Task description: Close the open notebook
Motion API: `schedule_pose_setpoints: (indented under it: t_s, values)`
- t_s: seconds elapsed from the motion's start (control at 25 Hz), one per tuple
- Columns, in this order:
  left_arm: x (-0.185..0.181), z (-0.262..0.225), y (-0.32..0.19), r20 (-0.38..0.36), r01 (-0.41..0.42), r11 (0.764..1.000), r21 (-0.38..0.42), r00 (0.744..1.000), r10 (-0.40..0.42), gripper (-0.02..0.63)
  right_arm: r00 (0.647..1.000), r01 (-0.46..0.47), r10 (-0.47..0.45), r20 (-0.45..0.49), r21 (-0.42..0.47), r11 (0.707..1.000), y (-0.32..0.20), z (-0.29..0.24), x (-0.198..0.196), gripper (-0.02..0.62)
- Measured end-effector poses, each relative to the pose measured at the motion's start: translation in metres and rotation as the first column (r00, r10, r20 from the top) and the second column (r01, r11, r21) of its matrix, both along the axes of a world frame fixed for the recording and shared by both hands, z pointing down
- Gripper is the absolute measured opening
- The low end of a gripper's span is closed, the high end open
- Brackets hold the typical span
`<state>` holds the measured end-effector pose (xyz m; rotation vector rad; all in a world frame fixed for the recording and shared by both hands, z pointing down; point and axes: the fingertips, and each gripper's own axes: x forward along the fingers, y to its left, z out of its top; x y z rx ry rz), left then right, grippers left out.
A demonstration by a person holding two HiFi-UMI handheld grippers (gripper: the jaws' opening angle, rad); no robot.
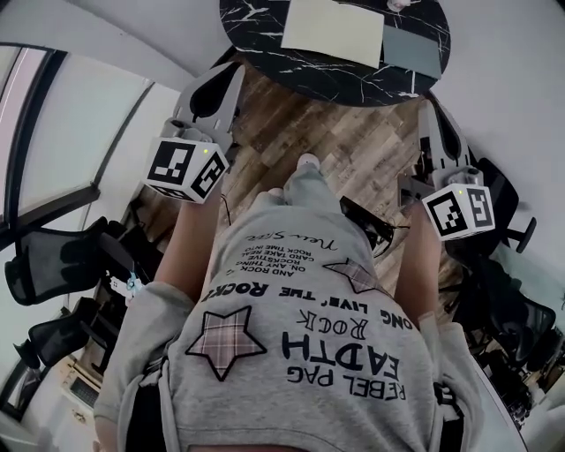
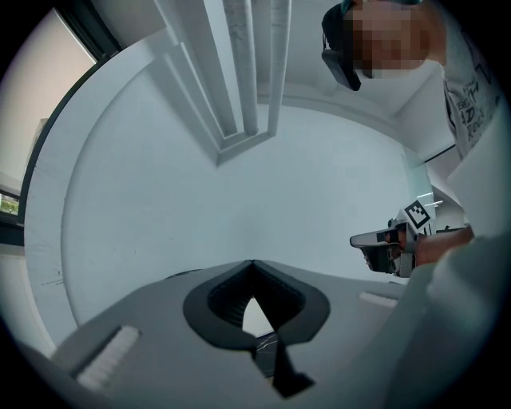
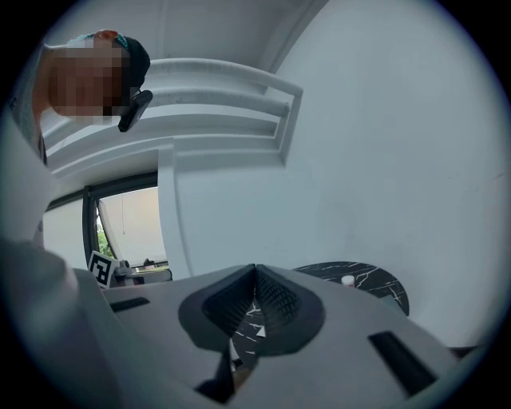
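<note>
Two grippers are held level, one at each side of the person's grey sweatshirt (image 1: 300, 353), both well short of the round black marble table (image 1: 265, 44). Left gripper (image 1: 231, 75): jaws pressed together at the tips, nothing between them. Right gripper (image 1: 433, 113): jaws likewise closed tip to tip, empty. The notebook (image 1: 334, 31) lies open on the table top, showing a cream page with a grey-blue panel adjoining on its right; neither gripper touches it. A small white object (image 1: 397, 4) stands beyond the notebook. Wood floor (image 1: 353, 150) separates person and table.
</note>
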<state>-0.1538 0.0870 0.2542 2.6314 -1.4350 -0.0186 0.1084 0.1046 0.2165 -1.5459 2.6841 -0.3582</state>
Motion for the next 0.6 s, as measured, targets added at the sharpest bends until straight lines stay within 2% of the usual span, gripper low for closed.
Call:
schedule_pose_setpoints:
  t_s: [0.6]
  values:
    - [0.051, -0.006, -0.078, 0.028, 0.111, 0.994, 0.011, 0.993, -0.111, 0.009, 0.994, 0.093, -0.093, 0.049, -0.01, 0.996, -0.102, 0.009, 0.06, 0.012]
